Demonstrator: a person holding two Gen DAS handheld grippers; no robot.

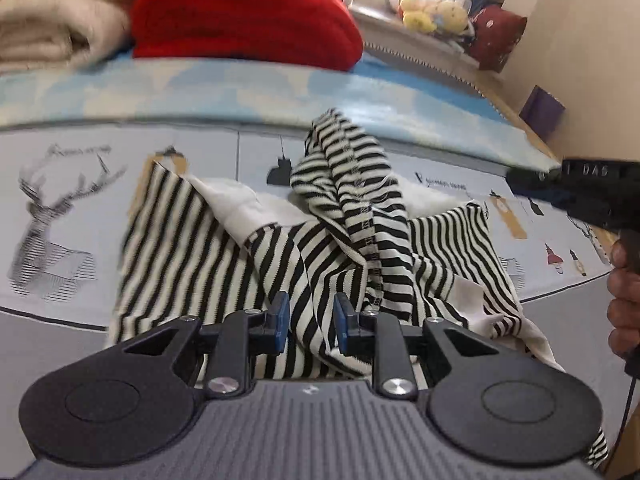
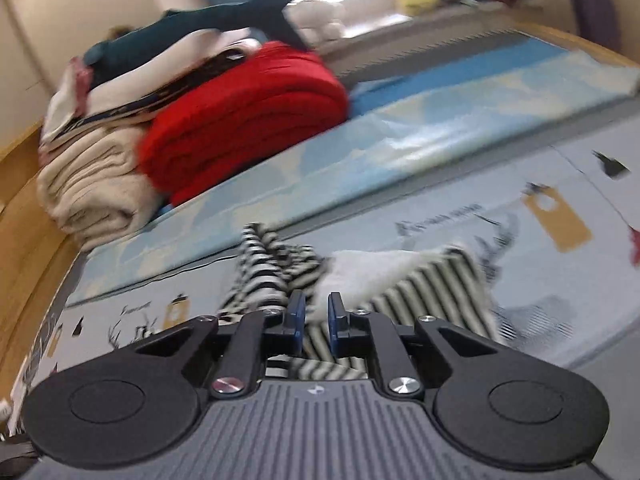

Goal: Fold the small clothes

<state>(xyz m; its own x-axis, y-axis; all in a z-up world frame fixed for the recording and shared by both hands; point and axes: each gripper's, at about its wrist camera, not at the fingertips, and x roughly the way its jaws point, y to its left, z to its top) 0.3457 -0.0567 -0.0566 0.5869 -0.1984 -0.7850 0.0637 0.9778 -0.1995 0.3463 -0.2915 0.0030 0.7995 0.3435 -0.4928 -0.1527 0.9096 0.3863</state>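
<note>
The left gripper point(image 1: 308, 326) hangs over the near edge of the striped garment point(image 1: 320, 248), its blue pads apart with striped cloth showing in the gap but not pressed by either pad; it reads as released. In the right wrist view the right gripper point(image 2: 314, 326) has its pads drawn closer together with a narrow gap between them; cloth lies under and beyond the tips, and whether it is pinched cannot be told through the blur.

The garment lies crumpled on the printed mat point(image 1: 60, 184), spreading from the left gripper's tips out toward 12 o'clock. A twisted ridge with a stitched seam rises at 12 to 1 o'clock, and white lining shows at 11 o'clock. It looks like thin knit: light, limp, stretchy, likely to sag and drag its folds along when lifted. A good hold would probably be on a hem or seam edge, where the layers are doubled, not mid-panel.

At 3 o'clock in the left view a hand point(image 1: 624, 300) grips the other tool's handle. Farther off, at 11 to 12 o'clock, sit a folded red blanket point(image 1: 244, 20) and a cream blanket point(image 1: 52, 20).
</note>
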